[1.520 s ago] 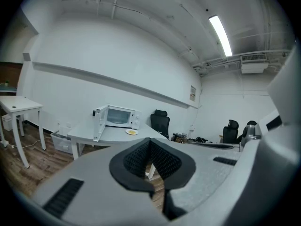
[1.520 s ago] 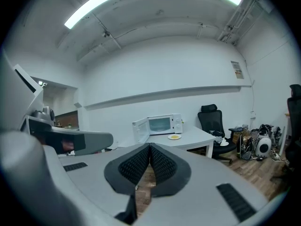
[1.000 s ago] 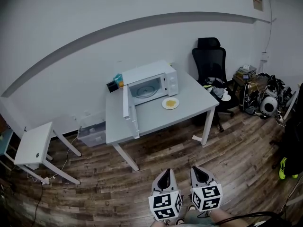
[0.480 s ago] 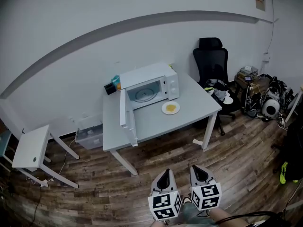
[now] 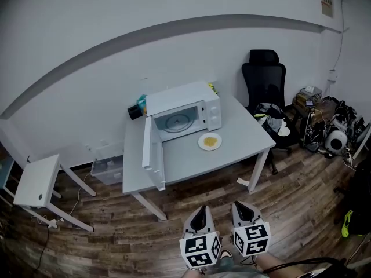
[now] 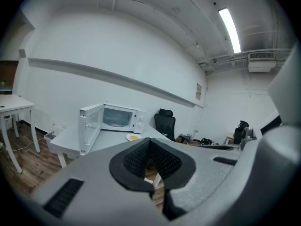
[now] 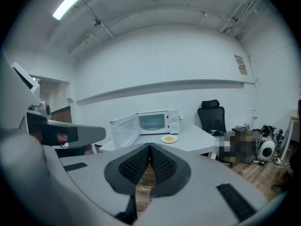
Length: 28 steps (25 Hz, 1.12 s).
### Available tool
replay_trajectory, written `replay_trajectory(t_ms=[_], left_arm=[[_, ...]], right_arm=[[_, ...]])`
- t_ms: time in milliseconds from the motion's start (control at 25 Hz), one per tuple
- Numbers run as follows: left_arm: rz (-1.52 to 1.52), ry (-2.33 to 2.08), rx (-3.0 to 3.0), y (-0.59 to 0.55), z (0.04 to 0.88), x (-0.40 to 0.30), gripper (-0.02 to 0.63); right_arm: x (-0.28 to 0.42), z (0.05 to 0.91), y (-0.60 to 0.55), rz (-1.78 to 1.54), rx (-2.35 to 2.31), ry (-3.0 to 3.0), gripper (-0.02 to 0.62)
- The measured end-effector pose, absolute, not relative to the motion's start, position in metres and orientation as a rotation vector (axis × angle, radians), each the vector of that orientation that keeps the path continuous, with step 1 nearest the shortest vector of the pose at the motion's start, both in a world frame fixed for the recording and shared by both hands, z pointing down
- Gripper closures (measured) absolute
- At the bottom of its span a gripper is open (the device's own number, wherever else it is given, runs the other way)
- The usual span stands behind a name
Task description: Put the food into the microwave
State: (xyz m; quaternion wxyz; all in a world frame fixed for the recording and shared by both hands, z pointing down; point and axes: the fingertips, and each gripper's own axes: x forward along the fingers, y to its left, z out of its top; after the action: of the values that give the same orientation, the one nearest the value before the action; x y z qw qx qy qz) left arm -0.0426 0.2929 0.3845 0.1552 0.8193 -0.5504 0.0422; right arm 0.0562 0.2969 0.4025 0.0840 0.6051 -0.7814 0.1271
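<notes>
**A:** Where is the food?

**B:** The food [image 5: 210, 141], a yellow patch, lies on a white plate [image 5: 201, 143]. The plate sits on the grey worktop [image 5: 246, 133], just in front of the microwave [image 5: 181, 97], toward its right side.

**A:** Is the microwave open?

**B:** Yes. Its door [image 5: 152, 155] stands wide open, swung out to the left past the worktop's front edge. The chamber shows a glass turntable with nothing on it.

**A:** What about the left hand-held gripper?

**B:** The left hand-held gripper [image 5: 202, 211] is at the bottom of the head view, above the wooden floor [image 5: 116, 236] and well apart from the worktop. Its own view shows the ribbed pads pressed together at the tips, with nothing between them.

**A:** And the right one?

**B:** The right hand-held gripper [image 5: 241, 207] is just beside the left and points the same way, toward the worktop. Its jaws are closed too, and empty. Both gripper views look at the microwave and plate from a distance.

**A:** Anything else nearby?

**B:** A black chair [image 5: 265, 80] stands right of the worktop. A small white table [image 5: 35, 181] stands at far left.
</notes>
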Motion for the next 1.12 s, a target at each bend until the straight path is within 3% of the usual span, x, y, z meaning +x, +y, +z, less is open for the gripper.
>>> replay_trajectory(t_ms=[1120], left_arm=[[0.186, -1.662, 2.268, 0.171, 0.393, 0.005, 0.604]], right_arm=[[0.098, 0.412, 0.172, 0.447, 1.678, -2.418, 0.580]])
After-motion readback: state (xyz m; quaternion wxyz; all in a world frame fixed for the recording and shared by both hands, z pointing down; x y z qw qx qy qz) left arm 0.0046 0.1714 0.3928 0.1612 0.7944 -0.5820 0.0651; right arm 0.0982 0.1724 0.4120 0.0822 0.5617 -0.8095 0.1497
